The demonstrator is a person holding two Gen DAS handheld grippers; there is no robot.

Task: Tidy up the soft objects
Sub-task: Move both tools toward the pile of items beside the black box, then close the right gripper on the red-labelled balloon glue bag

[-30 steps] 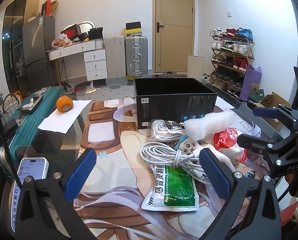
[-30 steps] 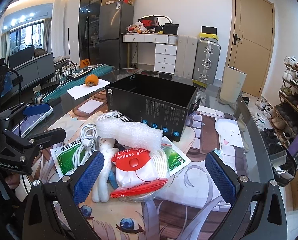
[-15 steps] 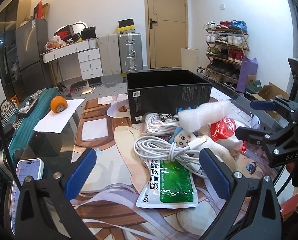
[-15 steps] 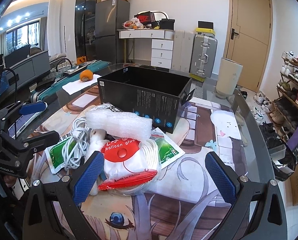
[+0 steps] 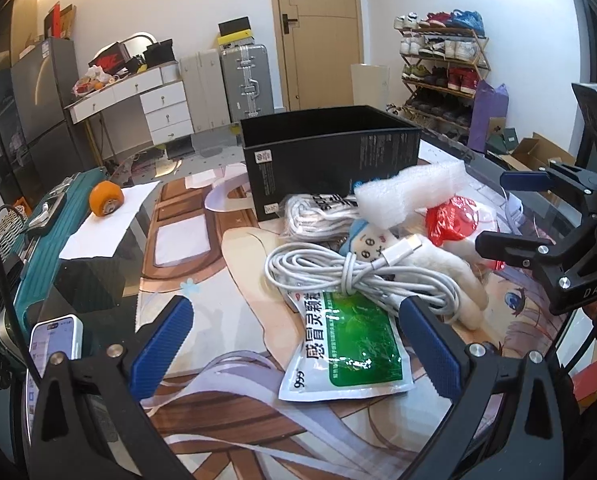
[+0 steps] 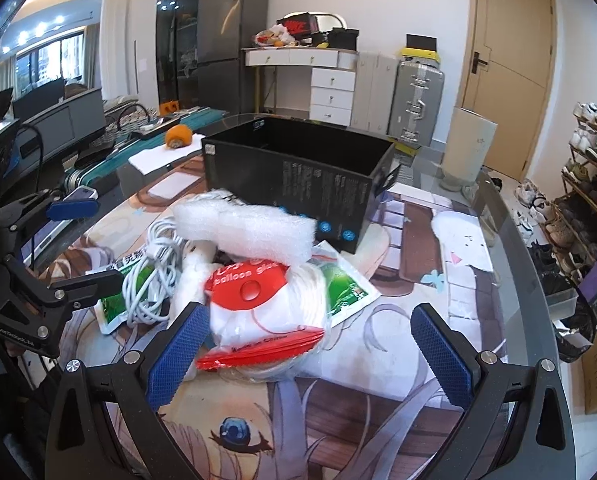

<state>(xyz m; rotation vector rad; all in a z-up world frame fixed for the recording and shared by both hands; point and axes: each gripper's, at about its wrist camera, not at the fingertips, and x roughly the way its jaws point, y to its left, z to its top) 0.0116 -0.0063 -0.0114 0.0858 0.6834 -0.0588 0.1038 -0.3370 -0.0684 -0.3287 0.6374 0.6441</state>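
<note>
Nothing packed yet: black box apparently empty, pile of foam roll, balloon bag, cable coil, plush doll, 2 green sachets just in front of box, left gripper and right gripper both spread wide, holding nothing.

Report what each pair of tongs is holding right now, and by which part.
Nothing is held. The left tongs and the right tongs are both open, above the pile of soft items; the balloon glue bag lies free on the table.
</note>
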